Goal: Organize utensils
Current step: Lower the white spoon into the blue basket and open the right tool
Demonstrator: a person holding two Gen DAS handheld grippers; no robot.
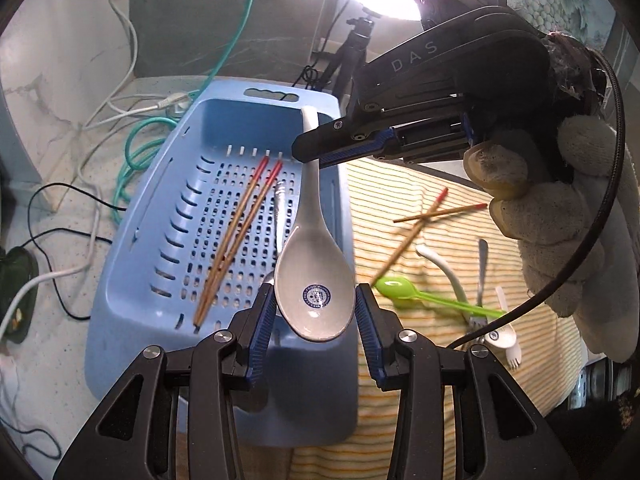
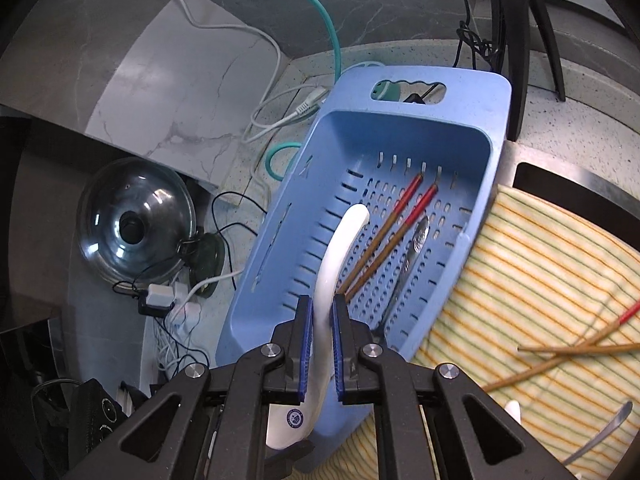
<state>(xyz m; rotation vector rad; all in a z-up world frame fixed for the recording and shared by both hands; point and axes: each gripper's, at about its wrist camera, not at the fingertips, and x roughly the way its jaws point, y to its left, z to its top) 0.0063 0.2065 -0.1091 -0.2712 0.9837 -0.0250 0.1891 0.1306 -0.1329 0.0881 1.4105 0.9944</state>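
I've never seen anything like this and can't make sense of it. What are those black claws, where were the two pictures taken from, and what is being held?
There is no robot here. A person holds a two-finger gripper in each hand; one gloved hand shows in the left view. Each picture comes from a camera on one gripper, looking along its fingers.

The left gripper holds the bowl of a white spoon, and the right gripper is shut on its handle, above a blue basket. The basket already holds a pair of red-tipped chopsticks and a metal utensil.

On the striped cloth lie loose chopsticks, a green spoon, a fork and other white utensils.
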